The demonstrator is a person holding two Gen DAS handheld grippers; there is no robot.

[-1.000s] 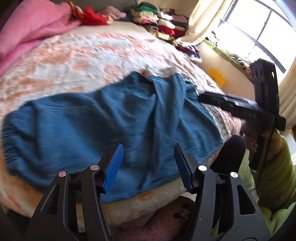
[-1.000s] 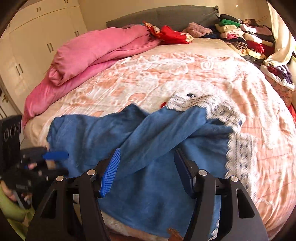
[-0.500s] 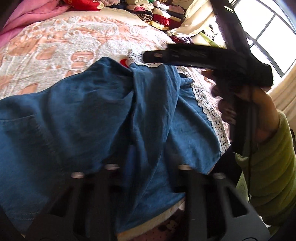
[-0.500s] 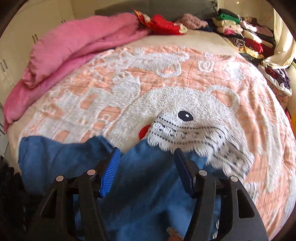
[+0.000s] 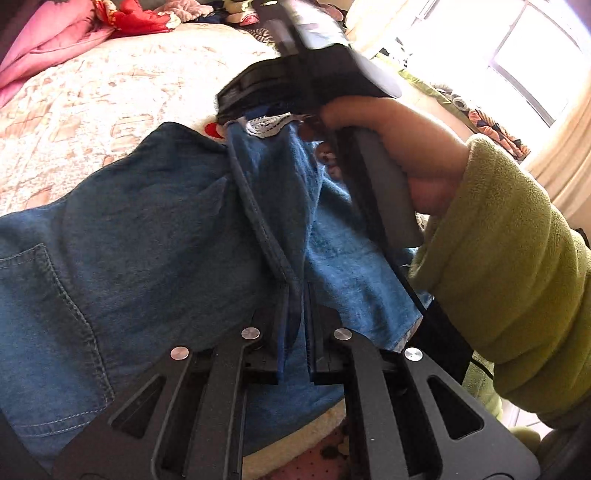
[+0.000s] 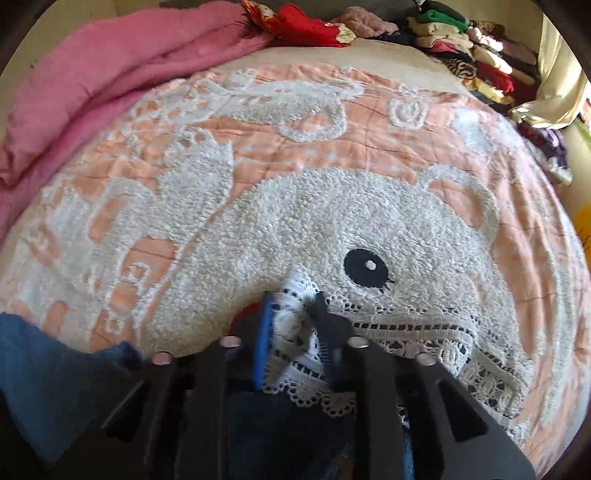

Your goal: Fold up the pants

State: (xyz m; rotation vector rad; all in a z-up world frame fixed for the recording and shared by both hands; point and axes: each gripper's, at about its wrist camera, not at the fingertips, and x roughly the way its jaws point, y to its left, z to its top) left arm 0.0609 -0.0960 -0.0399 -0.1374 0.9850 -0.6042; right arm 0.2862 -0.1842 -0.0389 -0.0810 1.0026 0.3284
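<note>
Blue denim pants (image 5: 140,236) with white lace hems lie on the bed near its front edge. My left gripper (image 5: 295,291) is shut on a raised seam fold of the pants near the crotch. My right gripper (image 6: 293,306) is shut on the white lace hem (image 6: 291,325) of one leg, pinched between its blue pad and dark pad. In the left wrist view the right gripper (image 5: 236,118) shows at the top, held by a hand in a green sleeve (image 5: 517,266), with lace (image 5: 267,123) at its tips.
The bed has a peach and white bear quilt (image 6: 332,206). A pink duvet (image 6: 92,88) lies at the far left. Red cloth (image 6: 299,26) and stacks of folded clothes (image 6: 472,55) lie along the far edge. A bright window (image 5: 517,55) is to the right.
Both grippers were open above the pants a second ago. Both have moved down and forward and closed, the left on the seam fold, the right on the lace hem.
</note>
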